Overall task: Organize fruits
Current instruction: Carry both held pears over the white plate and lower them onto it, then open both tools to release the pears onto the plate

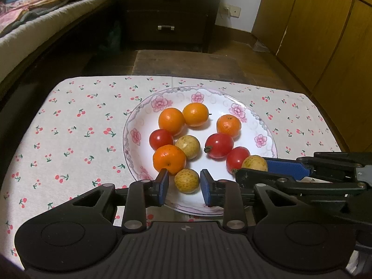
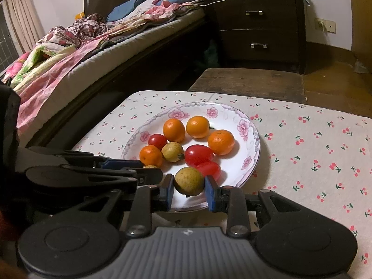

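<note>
A flowered white plate [image 1: 144,125] [image 2: 251,137] on a cherry-print tablecloth holds several oranges, three red tomatoes and three yellow-brown fruits. My left gripper [image 1: 183,184] is open, its blue pads on either side of one yellow-brown fruit [image 1: 187,181] at the plate's near edge, with small gaps. My right gripper [image 2: 189,187] has its pads against another yellow-brown fruit [image 2: 189,181] at the near rim; this fruit also shows in the left wrist view [image 1: 254,163]. The right gripper shows in the left wrist view [image 1: 274,169], the left gripper in the right wrist view [image 2: 130,167].
The tablecloth [image 1: 76,134] covers a small table. A wooden bench [image 1: 186,62] stands beyond it, then a dark nightstand [image 1: 167,11]. A bed [image 2: 93,53] with bedding runs along the left. Wooden cabinets [image 1: 325,34] are on the right.
</note>
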A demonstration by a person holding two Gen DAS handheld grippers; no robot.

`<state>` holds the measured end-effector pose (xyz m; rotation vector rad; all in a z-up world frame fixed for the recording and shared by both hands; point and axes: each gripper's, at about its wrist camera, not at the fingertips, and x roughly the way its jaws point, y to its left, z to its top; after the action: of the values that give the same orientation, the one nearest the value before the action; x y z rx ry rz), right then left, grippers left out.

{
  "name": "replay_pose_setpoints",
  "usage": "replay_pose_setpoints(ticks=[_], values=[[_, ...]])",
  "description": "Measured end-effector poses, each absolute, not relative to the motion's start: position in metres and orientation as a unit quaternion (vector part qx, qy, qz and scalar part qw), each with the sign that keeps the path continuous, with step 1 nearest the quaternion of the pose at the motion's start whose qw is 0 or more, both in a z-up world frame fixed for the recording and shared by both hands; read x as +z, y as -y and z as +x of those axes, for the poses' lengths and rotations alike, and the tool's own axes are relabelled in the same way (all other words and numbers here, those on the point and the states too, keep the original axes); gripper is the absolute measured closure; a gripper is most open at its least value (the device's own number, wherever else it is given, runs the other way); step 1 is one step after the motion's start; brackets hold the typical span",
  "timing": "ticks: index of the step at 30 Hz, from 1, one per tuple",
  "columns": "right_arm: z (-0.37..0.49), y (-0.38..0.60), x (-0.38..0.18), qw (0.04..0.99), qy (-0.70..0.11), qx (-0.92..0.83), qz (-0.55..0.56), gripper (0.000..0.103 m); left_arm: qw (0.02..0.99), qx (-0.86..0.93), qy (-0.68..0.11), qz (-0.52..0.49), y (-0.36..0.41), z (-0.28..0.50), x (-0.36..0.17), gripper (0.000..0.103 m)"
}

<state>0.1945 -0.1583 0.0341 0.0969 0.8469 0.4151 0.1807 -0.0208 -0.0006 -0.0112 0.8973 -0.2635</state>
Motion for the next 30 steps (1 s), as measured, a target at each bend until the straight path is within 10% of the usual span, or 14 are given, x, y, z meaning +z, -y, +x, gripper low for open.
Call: replay_pose_setpoints(ticks=[30], values=[[0.186, 0.165, 0.043, 0.893, -0.399, 0.202, 0.042, 0.048, 0.906, -0.122, -0.405, 0.016, 0.018, 0.167, 0.011, 0.04]])
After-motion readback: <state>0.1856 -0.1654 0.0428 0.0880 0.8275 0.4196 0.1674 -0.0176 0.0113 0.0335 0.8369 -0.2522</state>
